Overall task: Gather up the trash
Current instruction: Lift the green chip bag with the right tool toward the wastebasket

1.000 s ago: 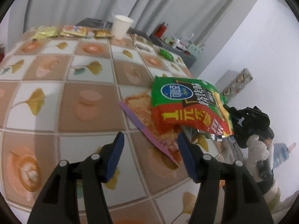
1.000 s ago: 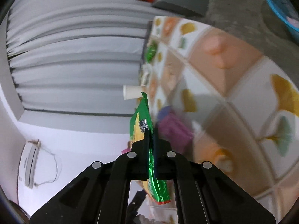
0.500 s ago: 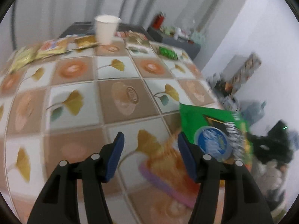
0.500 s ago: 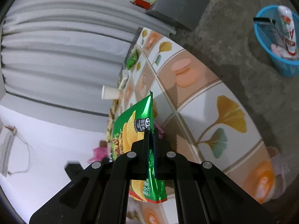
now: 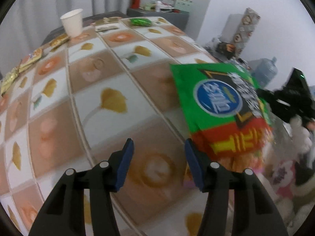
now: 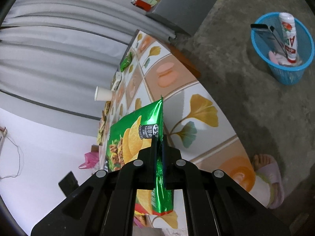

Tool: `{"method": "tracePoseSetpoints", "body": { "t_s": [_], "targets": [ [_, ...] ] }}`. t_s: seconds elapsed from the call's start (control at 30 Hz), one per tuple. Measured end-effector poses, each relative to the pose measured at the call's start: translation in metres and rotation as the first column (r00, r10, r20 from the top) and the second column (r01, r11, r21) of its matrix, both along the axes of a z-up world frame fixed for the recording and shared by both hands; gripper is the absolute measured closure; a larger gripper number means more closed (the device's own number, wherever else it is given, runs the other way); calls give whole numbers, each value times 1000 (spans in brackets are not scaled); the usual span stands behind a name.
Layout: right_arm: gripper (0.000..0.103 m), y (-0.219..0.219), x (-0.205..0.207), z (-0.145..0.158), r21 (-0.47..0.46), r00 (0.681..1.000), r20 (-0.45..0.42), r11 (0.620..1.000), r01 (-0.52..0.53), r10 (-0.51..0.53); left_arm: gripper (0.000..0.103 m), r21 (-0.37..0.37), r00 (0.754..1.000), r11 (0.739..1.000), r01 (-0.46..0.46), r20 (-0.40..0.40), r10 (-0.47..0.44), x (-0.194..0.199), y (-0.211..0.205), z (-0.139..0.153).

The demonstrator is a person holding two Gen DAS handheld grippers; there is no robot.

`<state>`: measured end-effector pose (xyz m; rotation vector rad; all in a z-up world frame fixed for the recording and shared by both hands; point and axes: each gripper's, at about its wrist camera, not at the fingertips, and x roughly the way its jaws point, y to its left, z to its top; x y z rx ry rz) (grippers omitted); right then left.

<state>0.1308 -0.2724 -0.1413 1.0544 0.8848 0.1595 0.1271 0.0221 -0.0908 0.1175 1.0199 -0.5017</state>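
Note:
My right gripper [image 6: 159,143] is shut on the edge of a green chip bag [image 6: 133,135] and holds it in the air over the table's edge. The same bag [image 5: 220,106] shows in the left wrist view, lifted at the right, with the black right gripper [image 5: 291,100] behind it. My left gripper [image 5: 157,153] is open and empty, low over the tiled tablecloth [image 5: 110,82]. A blue trash basket [image 6: 283,47] stands on the floor at the upper right of the right wrist view, with a white tube and other trash inside.
A white paper cup [image 5: 71,24], a small green packet [image 5: 140,21] and several snack wrappers [image 5: 29,59] lie along the table's far side. A water jug [image 5: 264,70] and clutter stand beyond the right edge. A slippered foot [image 6: 269,179] is on the concrete floor.
My right gripper has swung the chip bag off the table toward the floor side, bringing the blue basket into view. My left gripper has moved right over the table, staying open.

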Motion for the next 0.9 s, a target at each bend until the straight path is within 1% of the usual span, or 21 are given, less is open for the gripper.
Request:
{"method": "tracePoseSetpoints", "body": {
  "t_s": [0.07, 0.27, 0.33, 0.37, 0.4, 0.5, 0.53, 0.6, 0.7, 0.83, 0.9],
  "targets": [
    [100, -2, -2, 0, 5, 1000, 1, 1000, 4, -4, 51, -9, 1000, 1000, 10, -5, -10, -13, -2, 1],
    [100, -7, -11, -1, 20, 1000, 3, 999, 30, -30, 51, -87, 998, 995, 58, -26, -61, -42, -14, 1],
    [99, -8, -13, -1, 34, 999, 3, 999, 32, -32, 51, -111, 997, 992, 63, -32, -67, -48, -20, -1],
    [97, -8, -14, -2, 42, 1000, 4, 999, 30, -30, 51, -110, 998, 992, 60, -30, -64, -50, -22, -2],
    [96, -8, -15, -2, 59, 1000, 9, 998, 24, -25, 51, -94, 999, 994, 48, -11, -49, -51, -25, -2],
    [92, -8, -18, -3, 93, 1000, 19, 996, 16, -18, 50, -64, 1000, 998, 19, 10, -18, -50, -32, -2],
    [88, -9, -19, -4, 109, 1000, 21, 994, 13, -16, 50, -54, 1000, 998, 11, 16, -10, -49, -34, -3],
    [84, -9, -20, -6, 134, 1000, 18, 991, 13, -16, 49, -39, 1000, 999, 5, 26, -4, -49, -37, -3],
    [75, -8, -20, -8, 161, 1000, 11, 987, 12, -14, 45, -6, 999, 1000, 1, 35, -1, -49, -44, -3],
    [69, 0, -18, -12, 203, 1000, 17, 979, -19, 16, 44, 52, 998, 999, -9, 58, 6, -52, -52, -5],
    [69, 4, -16, -14, 219, 999, 16, 975, -39, 36, 44, 65, 998, 998, -23, 66, 19, -53, -55, -6]
  ]
}}
